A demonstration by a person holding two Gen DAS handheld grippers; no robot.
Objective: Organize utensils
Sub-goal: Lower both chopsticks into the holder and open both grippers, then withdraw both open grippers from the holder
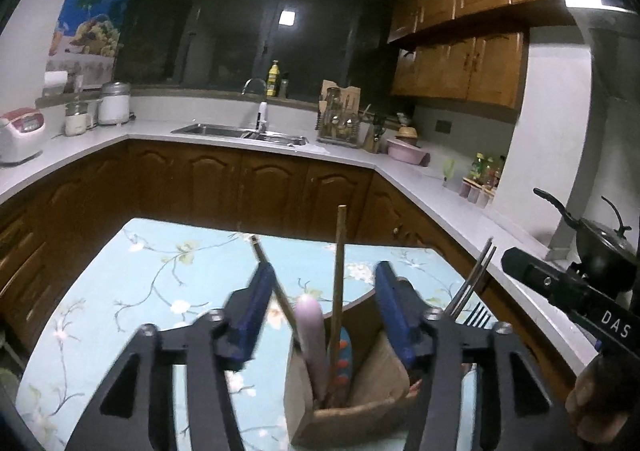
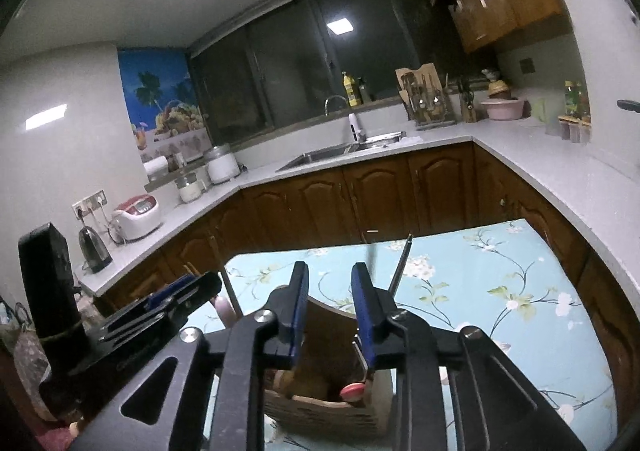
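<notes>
Left claw (image 1: 324,307): fingers spread wide, nothing pinched, poised above a wooden utensil holder (image 1: 380,379). The holder stands on the floral-clothed surface (image 1: 132,283) and contains a wooden chopstick (image 1: 340,263), a pink-handled utensil (image 1: 310,327) and forks (image 1: 474,283). Right claw (image 2: 330,311): fingers parted by a narrow gap, gripping nothing, above the same holder. Kitchen counter with sink (image 1: 240,131) behind.

My left camera looks forward and slightly down along my fingers (image 1: 256,303), close above the holder (image 1: 376,379). My right camera sits close over the same holder (image 2: 324,331). Both views share the floral cloth (image 1: 152,283) and far sink (image 1: 240,131).
</notes>
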